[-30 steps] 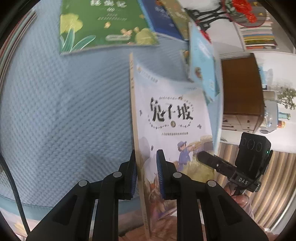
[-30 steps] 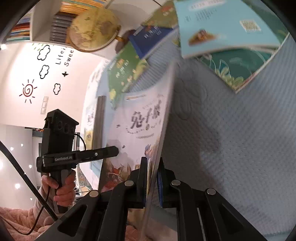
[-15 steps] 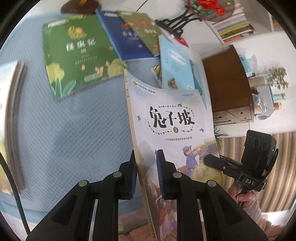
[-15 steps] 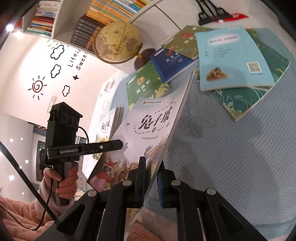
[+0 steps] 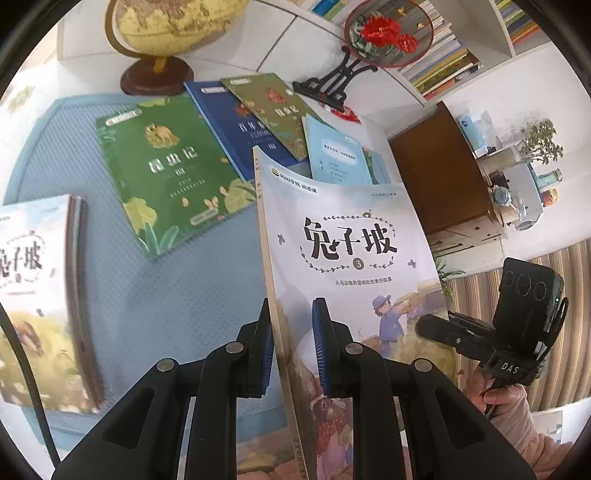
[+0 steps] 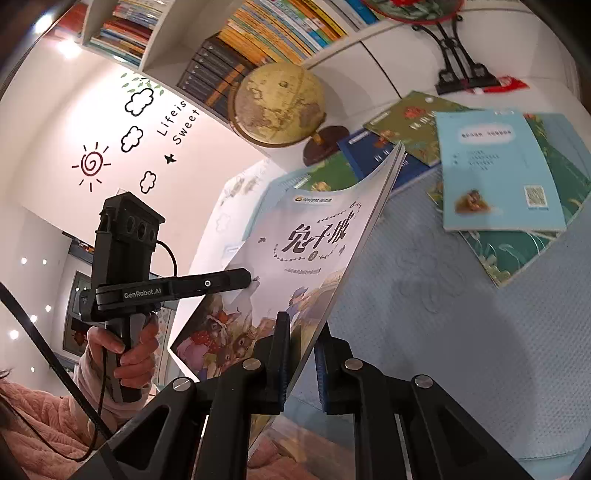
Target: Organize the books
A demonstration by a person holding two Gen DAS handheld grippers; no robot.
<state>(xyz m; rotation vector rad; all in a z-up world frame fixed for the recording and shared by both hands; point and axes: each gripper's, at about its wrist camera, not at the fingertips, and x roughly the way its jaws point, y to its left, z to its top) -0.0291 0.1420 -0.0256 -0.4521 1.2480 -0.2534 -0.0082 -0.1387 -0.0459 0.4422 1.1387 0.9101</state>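
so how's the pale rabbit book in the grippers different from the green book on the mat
The pale rabbit book is held up off the blue mat, standing on edge; the green book lies flat on it. The pale rabbit book is pinched by the left gripper at its spine and the right gripper at its open edge; nothing touches the green book. Its cover is whitish with a painted scene; the green book's shows leaves. Both are thin, front cover visible.

My left gripper (image 5: 291,347) pinches the spine edge of a pale picture book (image 5: 354,258) held clear of the blue quilted mat (image 5: 155,295), while the right gripper (image 5: 436,328) grips its far edge. Behind it I see a green book (image 5: 166,173), a dark blue book (image 5: 240,129), an olive book (image 5: 277,107) and a light blue book (image 5: 336,155) spread flat (partly overlapping). A stack of books (image 5: 37,295) sits left, a globe (image 5: 162,33) behind.
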